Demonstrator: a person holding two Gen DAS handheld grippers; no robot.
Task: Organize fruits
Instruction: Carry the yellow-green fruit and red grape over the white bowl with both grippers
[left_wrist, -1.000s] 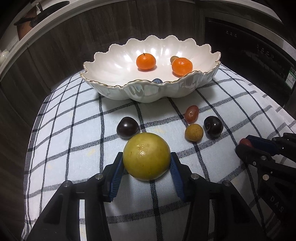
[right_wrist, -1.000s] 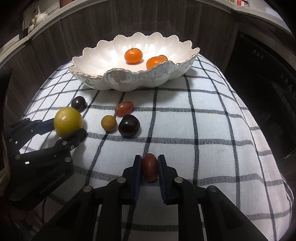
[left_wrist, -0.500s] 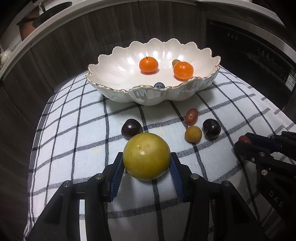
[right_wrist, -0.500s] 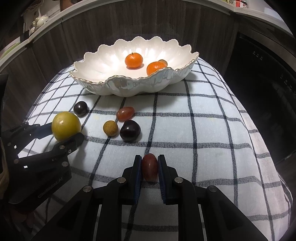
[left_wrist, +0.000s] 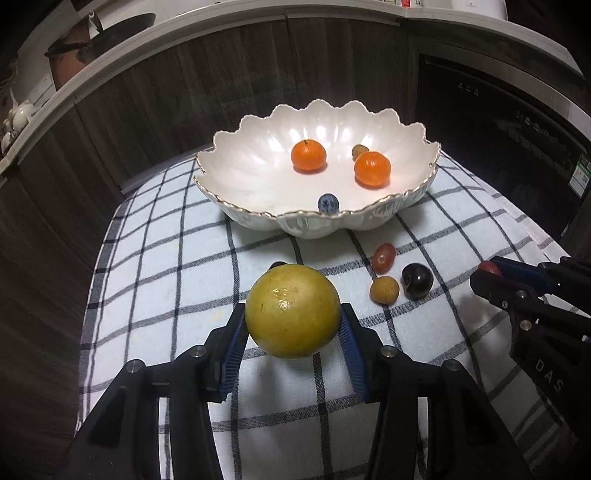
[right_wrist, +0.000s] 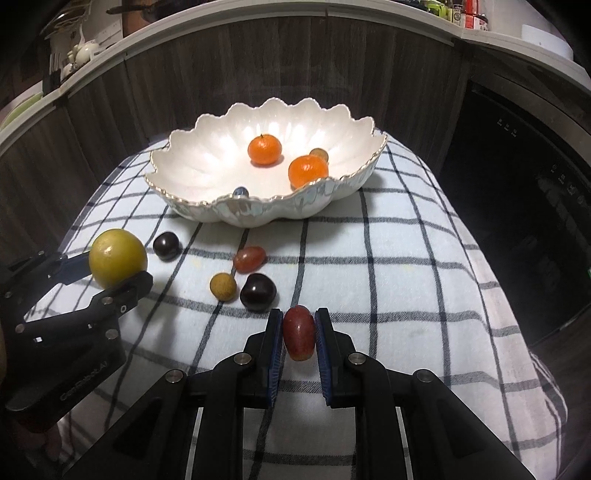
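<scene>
We hold the left gripper with its jaws pinching a round yellow fruit at its widest girth, one blue pad on each side; being a ball, it shows no long axis. It sits at the jaw tips, lifted clear of the checked cloth. Our right gripper has its jaws pressed onto a red grape, whose long axis runs along the fingers, its far end pointing toward the white scalloped bowl. The grape's tip pokes just past the pads. In the bowl lie two mandarins, a blueberry and a small brown fruit. On the cloth between grippers and bowl rest a pale red grape, a tan longan and two dark plums.
</scene>
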